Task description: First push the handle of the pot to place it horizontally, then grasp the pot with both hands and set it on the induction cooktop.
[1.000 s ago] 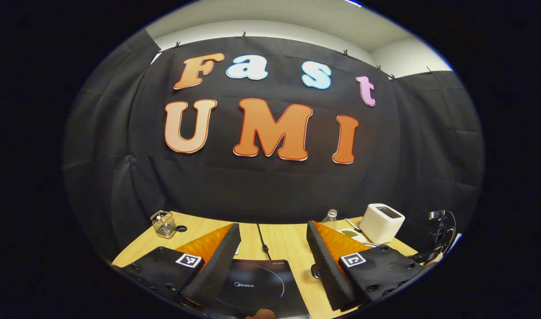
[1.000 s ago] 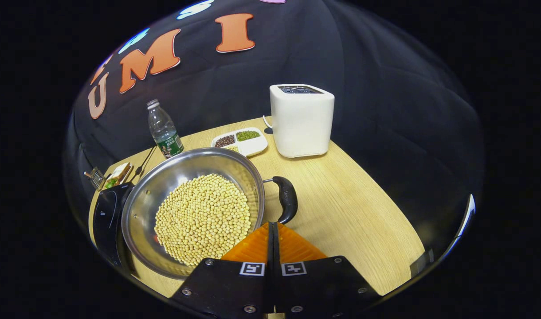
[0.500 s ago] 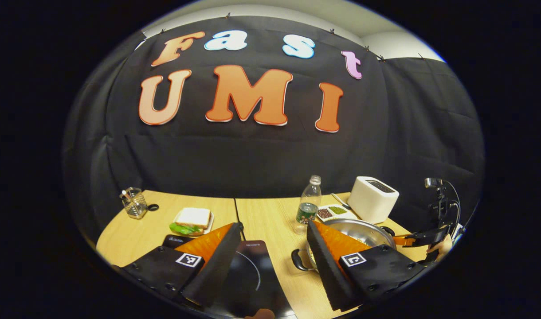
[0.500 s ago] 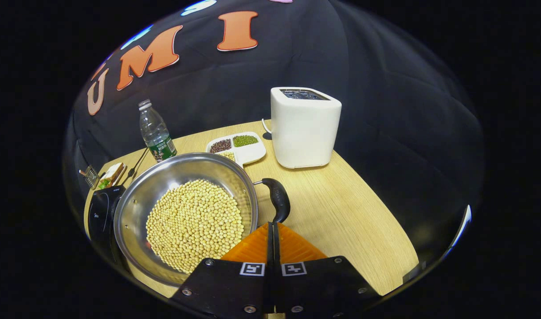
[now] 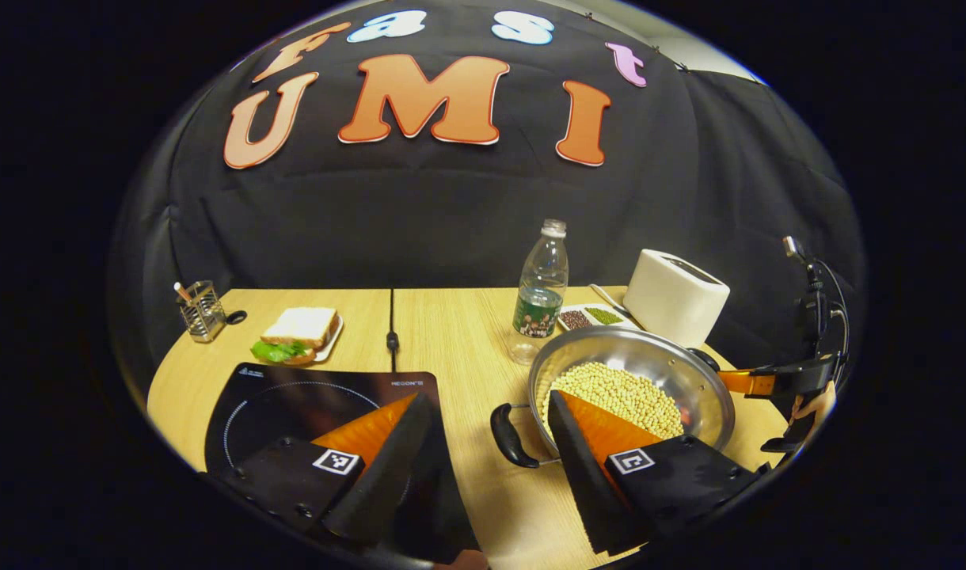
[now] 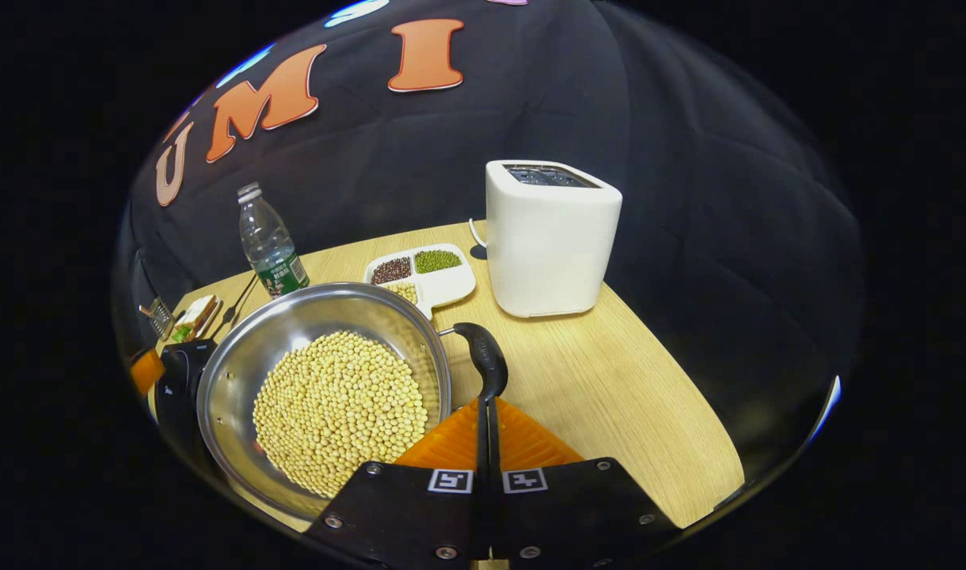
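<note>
Round steel pot full of yellow soybeans sits lower left in the right gripper view, on the wooden tabletop. Right gripper has jaws clenched, tips at its black handle. Left gripper has jaws released, spread above the black induction cooktop.

Both views are evenly and fairly brightly lit from above, so that only short, soft shadows are cast on the bench, as beneath the toaster. Soft highlights are seen on the steel wall of the pot and a faint sheen on the induction cooktop, without harsh glare. Strong fisheye bending is shown toward the edges, where the bench rim is curved and dimmed, while the centre is kept sharp.
</note>
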Motion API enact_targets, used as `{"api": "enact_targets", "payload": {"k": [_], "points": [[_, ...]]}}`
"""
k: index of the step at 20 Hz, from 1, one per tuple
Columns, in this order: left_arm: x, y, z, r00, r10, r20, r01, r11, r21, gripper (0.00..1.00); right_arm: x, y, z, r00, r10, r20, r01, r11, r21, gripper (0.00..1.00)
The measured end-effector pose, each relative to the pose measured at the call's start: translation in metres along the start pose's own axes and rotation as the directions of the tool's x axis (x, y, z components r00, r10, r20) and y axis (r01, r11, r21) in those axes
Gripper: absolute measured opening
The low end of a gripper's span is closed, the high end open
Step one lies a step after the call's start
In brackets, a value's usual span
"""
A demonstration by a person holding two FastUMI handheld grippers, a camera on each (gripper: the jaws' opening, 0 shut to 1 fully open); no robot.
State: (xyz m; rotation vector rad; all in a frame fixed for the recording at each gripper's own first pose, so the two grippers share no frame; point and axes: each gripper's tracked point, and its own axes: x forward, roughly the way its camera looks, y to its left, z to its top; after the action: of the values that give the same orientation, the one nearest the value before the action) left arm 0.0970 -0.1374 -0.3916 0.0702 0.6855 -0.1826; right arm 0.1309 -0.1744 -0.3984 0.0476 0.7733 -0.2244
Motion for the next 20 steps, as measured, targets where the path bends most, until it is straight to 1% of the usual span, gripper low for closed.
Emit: {"api": "enact_targets", "payload": {"k": [2,3,6,7,8,10,11,12,13,15,18,20], "points": [[0.011,-0.008,-0.012,1.000,0.004,-0.026,-0.004,1.000,0.000,0.99,-0.002,-0.001,0.000,1.000,0.008,-0.003,-0.008,1.000,0.012,0.00],[0.016,-0.012,-0.017,0.999,0.007,-0.038,-0.007,1.000,0.000,0.99,-0.004,-0.004,0.005,1.000,-0.006,0.017,0.006,1.000,0.014,0.00],[0.031,-0.019,-0.024,0.998,0.013,-0.060,-0.013,1.000,-0.008,0.98,-0.017,-0.013,0.034,0.991,-0.041,0.127,0.039,0.999,0.020,0.00],[0.036,-0.016,-0.027,0.997,0.021,-0.068,-0.021,1.000,-0.011,0.99,-0.018,-0.014,0.040,0.988,-0.039,0.151,0.037,0.999,0.014,0.04],[0.039,-0.014,-0.028,0.997,0.027,-0.074,-0.028,0.999,-0.014,0.99,-0.019,-0.012,0.044,0.986,-0.033,0.163,0.034,0.999,-0.001,0.09],[0.047,-0.013,-0.033,0.995,0.036,-0.088,-0.037,0.999,-0.015,0.99,-0.015,-0.009,0.046,0.984,-0.028,0.174,0.037,0.998,-0.048,0.40],[0.050,-0.013,-0.036,0.995,0.038,-0.095,-0.039,0.999,-0.015,0.99,-0.010,-0.005,0.046,0.984,-0.023,0.179,0.036,0.997,-0.069,0.57],[0.054,-0.013,-0.037,0.994,0.039,-0.100,-0.041,0.999,-0.013,0.99,-0.004,0.000,0.046,0.984,-0.012,0.178,0.028,0.996,-0.085,0.65],[0.056,-0.015,-0.038,0.994,0.037,-0.105,-0.038,0.999,-0.009,0.99,0.000,0.005,0.044,0.985,-0.003,0.170,0.019,0.995,-0.096,0.80],[0.063,-0.017,-0.041,0.992,0.035,-0.120,-0.034,0.999,0.006,0.99,0.013,0.012,0.037,0.990,0.017,0.141,-0.002,0.995,-0.105,0.93],[0.073,-0.022,-0.042,0.992,0.019,-0.126,-0.017,1.000,0.014,0.98,0.033,0.015,0.029,0.995,0.024,0.092,-0.016,0.996,-0.090,0.94],[0.077,-0.025,-0.044,0.991,0.010,-0.136,-0.008,1.000,0.017,0.97,0.044,0.017,0.022,0.998,0.041,0.056,-0.038,0.997,-0.066,0.94]]}}
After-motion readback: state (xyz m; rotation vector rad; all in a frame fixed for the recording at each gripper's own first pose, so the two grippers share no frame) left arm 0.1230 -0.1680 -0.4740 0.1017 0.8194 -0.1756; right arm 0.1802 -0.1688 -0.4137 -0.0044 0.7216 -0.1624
